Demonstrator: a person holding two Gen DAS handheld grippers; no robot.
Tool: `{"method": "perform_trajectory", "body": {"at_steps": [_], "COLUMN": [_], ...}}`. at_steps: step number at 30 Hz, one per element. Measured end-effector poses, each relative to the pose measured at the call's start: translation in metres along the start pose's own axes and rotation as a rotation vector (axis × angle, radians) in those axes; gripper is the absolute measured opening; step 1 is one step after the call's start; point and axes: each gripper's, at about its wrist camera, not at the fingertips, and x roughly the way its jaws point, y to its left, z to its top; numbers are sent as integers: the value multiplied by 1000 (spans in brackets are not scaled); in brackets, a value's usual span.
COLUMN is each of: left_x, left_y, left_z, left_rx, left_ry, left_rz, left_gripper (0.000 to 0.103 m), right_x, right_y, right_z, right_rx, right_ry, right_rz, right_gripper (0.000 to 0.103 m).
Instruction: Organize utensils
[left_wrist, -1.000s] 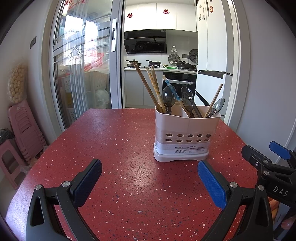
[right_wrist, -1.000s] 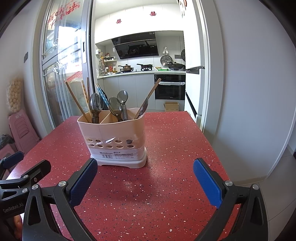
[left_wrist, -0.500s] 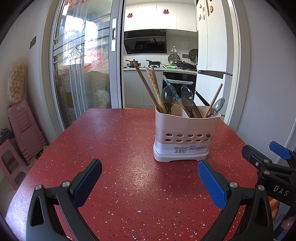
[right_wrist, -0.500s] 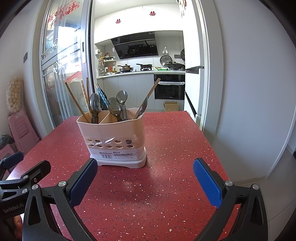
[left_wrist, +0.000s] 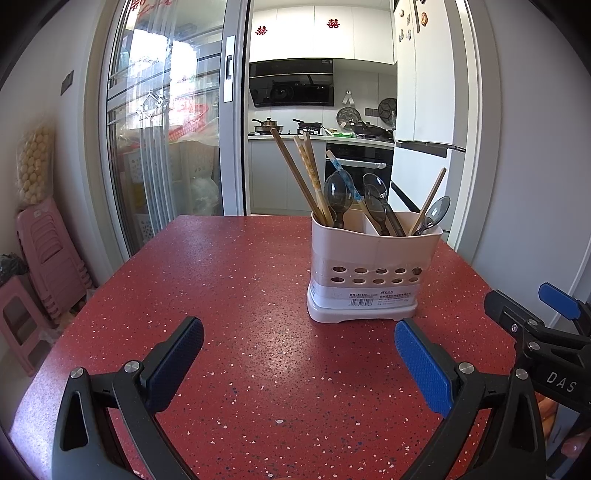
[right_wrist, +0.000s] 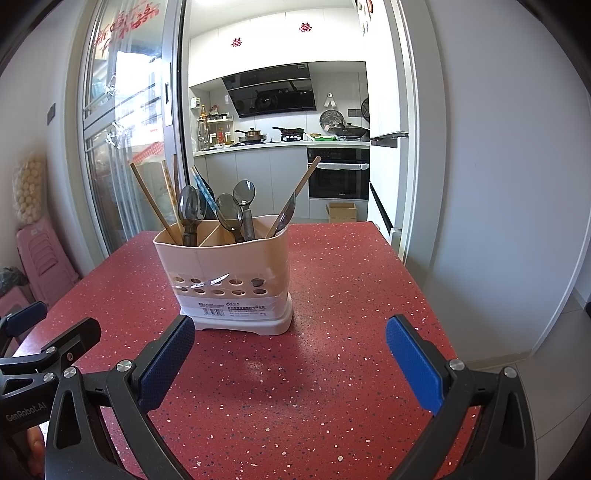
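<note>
A beige utensil holder (left_wrist: 373, 273) (right_wrist: 229, 280) with two compartments stands on the red speckled table (left_wrist: 240, 280) (right_wrist: 351, 280). Its left compartment holds wooden chopsticks (left_wrist: 295, 173) (right_wrist: 151, 201) and a dark spoon (left_wrist: 334, 195) (right_wrist: 190, 212). The right compartment holds more spoons (left_wrist: 375, 192) (right_wrist: 231, 214) and a single chopstick (left_wrist: 428, 201) (right_wrist: 301, 188). My left gripper (left_wrist: 299, 360) is open and empty, hovering over the table in front of the holder. Open and empty too, my right gripper (right_wrist: 290, 356) sits just short of the holder's base.
Pink plastic stools (left_wrist: 48, 254) stand on the floor left of the table. A glass sliding door (left_wrist: 166, 140) and a kitchen doorway lie behind it. A white wall (right_wrist: 498, 184) runs close along the table's right edge. The other gripper shows at each view's side (left_wrist: 546, 332) (right_wrist: 33, 354).
The right wrist view has shifted very slightly; otherwise none.
</note>
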Motion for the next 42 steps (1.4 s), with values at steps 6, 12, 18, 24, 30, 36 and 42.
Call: {"method": "perform_trajectory", "body": {"at_steps": [6,12,18,24,30,36,42], "left_x": [0,0,0,-1,-2,-2,-3], "left_y": [1,1,1,2,2,2,0], "left_z": [1,2,2,2,1,1,1], "left_rx": [0,0,-1,-1,-10,-9,-2], "left_ry": [1,3,2,4,3,-1,-3], "left_rz": [1,3,2,1,-5,-2,-1], "left_gripper": [103,103,103,103,103,103,103], "right_x": [0,0,0,0,0,0,0], "right_y": [0,0,-1,0,0,0,0], "right_z": [0,0,1,1,1,1,1], "right_rx": [1,0,-2,-2,-2,-2,-4], "right_ry": [1,0,0,1,0,1,1], "right_rz": [0,0,3,2,2,2,3], "right_gripper": [103,103,103,103,103,103,103]}}
